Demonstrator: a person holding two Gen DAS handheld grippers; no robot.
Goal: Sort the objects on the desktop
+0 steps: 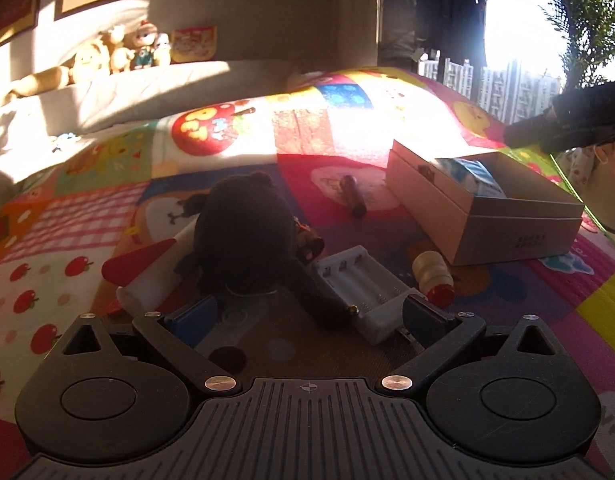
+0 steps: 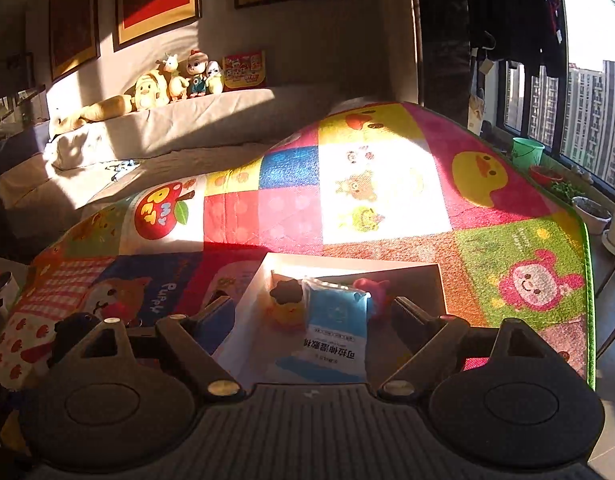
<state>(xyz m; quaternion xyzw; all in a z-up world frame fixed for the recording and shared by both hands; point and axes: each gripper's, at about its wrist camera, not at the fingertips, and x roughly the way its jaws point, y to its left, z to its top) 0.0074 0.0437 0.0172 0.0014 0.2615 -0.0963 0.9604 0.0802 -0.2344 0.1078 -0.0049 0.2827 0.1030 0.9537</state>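
Left wrist view: the left gripper [image 1: 309,314] stands wide apart, empty, low over the patchwork mat [image 1: 87,216], a dark plush toy [image 1: 243,236] just beyond it. A battery charger [image 1: 363,288], small bottle [image 1: 433,274] and brown tube [image 1: 353,196] lie loose; the box [image 1: 507,224] sits far right.

Right wrist view: the right gripper [image 2: 313,314] hangs apart over the box [image 2: 387,266], which already holds a blue packet [image 2: 337,320] and small toys. Sorting looks partway done.

Both wrist views look forward and down over the patchwork mat [image 1: 339,128]. The left sits low, left of the open box [image 1: 507,216]; the right hangs directly above that box [image 2: 267,276].
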